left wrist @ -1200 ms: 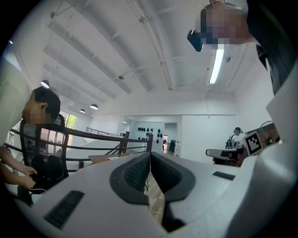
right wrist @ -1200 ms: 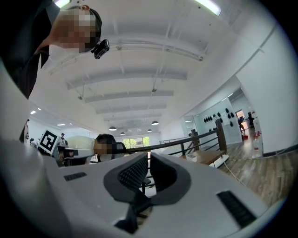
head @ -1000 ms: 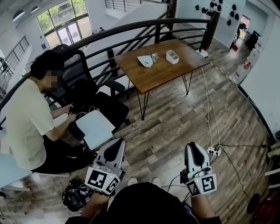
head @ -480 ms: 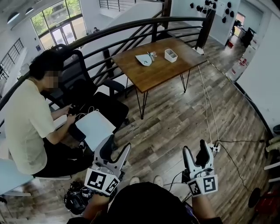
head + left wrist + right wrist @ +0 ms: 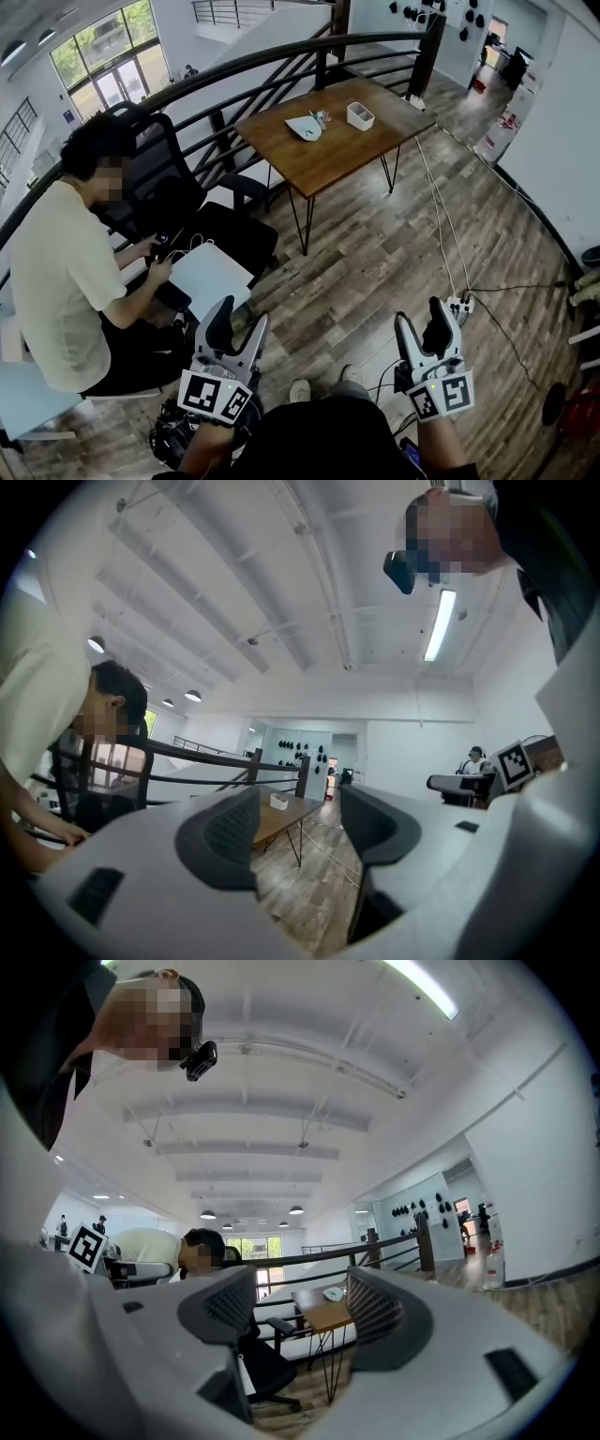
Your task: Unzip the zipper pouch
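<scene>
left gripper [image 5: 238, 323] jaws opening, empty | right gripper [image 5: 422, 323] jaws apart, empty | table [image 5: 328, 155]: pouch [image 5: 305, 127], white bin [image 5: 360, 115], contents unclear

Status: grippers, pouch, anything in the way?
Left gripper opening, empty; right gripper open, empty. Pouch on far table, untouched. Cables on floor toward table, right side.

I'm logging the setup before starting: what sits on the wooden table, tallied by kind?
Pale flat zipper pouch: 1
White rectangular open-top box: 1
Small unidentifiable object beside the pouch: 1
Total on the brown wooden table: 3
</scene>
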Demonstrator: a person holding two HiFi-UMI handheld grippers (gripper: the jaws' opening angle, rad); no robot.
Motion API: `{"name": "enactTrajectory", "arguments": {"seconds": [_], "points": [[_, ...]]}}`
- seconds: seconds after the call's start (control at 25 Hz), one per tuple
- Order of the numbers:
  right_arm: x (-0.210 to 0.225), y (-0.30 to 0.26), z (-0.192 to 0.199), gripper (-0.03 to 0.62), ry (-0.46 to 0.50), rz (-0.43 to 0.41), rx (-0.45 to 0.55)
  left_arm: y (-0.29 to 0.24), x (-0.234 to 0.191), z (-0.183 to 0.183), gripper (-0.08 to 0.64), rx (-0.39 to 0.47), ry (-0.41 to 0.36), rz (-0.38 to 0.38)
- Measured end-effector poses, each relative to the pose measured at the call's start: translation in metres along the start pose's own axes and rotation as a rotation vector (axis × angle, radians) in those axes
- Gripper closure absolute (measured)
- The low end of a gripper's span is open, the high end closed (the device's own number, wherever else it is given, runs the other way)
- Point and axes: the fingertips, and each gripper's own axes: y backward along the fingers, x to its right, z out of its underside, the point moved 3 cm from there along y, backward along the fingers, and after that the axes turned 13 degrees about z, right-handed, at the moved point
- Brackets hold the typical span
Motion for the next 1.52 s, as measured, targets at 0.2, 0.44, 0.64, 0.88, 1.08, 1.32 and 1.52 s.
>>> {"name": "enactTrajectory", "arguments": {"seconds": [0.2, 0.44, 0.64, 0.88, 1.08, 1.32, 1.52], "points": [[0.004, -0.01, 0.001, 0.296, -0.009, -0.004, 0.002, -0.017, 0.004, 0.002, 0.291, -0.014, -0.005, 0.037], [0.038, -0.049, 0.003, 0.299, -0.039, -0.014, 0.019, -0.063, -0.001, 0.007, 0.291, -0.02, -0.021, 0.019], [0.077, -0.1, 0.001, 0.307, -0.058, -0.042, 0.013, -0.113, -0.008, 0.003, 0.291, -0.014, -0.049, -0.014], [0.118, -0.163, 0.0, 0.313, -0.082, -0.096, 0.011, -0.176, -0.015, -0.001, 0.291, -0.012, -0.093, -0.061], [0.149, -0.2, -0.002, 0.331, -0.074, -0.144, -0.005, -0.221, -0.017, 0.001, 0.291, -0.009, -0.103, -0.107], [0.176, -0.228, 0.005, 0.337, -0.096, -0.167, -0.027, -0.248, -0.017, 0.007, 0.291, -0.031, -0.111, -0.145], [0.18, -0.244, 0.011, 0.339, -0.121, -0.181, -0.048, -0.257, -0.022, 0.009, 0.291, -0.059, -0.107, -0.164]]}}
